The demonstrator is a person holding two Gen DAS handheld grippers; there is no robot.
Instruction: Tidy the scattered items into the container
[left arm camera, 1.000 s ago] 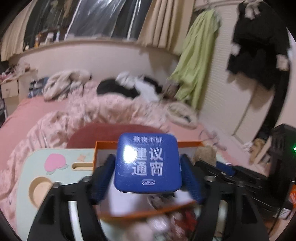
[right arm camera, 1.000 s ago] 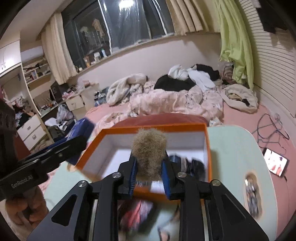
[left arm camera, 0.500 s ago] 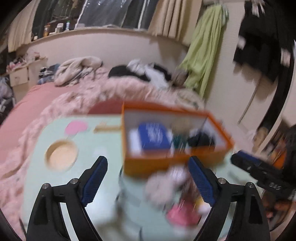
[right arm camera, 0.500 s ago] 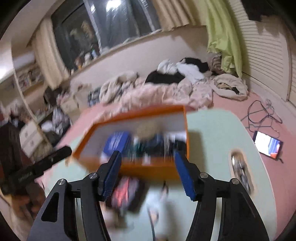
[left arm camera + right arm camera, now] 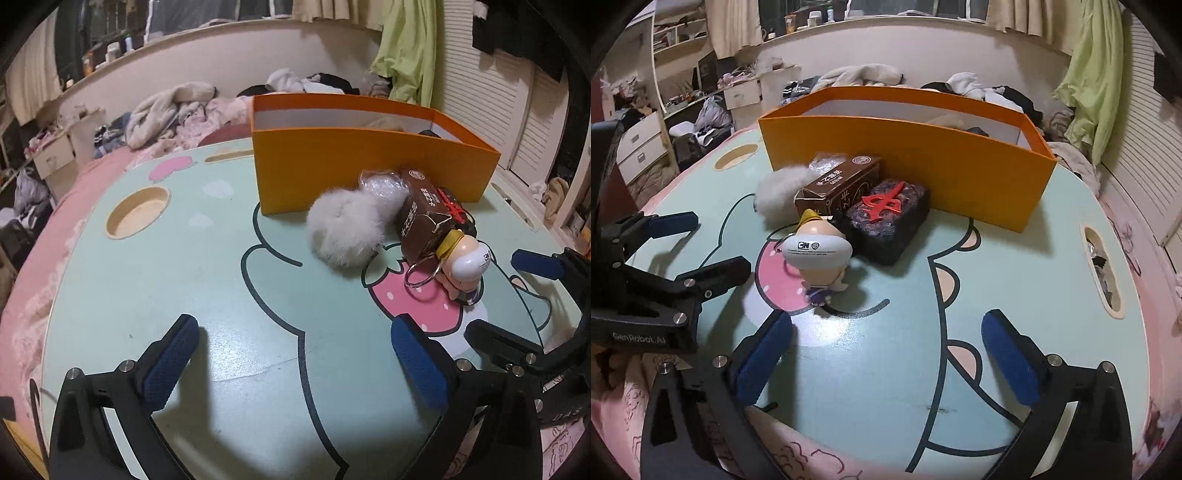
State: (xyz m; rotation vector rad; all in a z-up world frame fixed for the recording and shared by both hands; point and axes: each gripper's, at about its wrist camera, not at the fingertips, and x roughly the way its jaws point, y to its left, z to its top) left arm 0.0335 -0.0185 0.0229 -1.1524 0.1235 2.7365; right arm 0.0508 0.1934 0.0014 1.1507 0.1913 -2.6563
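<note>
1. My left claw point(image 5: 291, 354) is opening, jaws spread wide over bare mint-green counter point(image 5: 229, 295), nothing between them.
2. My right claw point(image 5: 886, 350) is likewise opening and spread, nothing between its pads.
3. Orange box point(image 5: 362, 162) stands at the counter's far side.
4. Just in front of it, bunched together: white fur pompom point(image 5: 343, 232), brown carton point(image 5: 424, 218), black packet with red character point(image 5: 890, 218), big-headed figurine keychain point(image 5: 818, 251).
5. The figurine lies nearest both claws.
</note>
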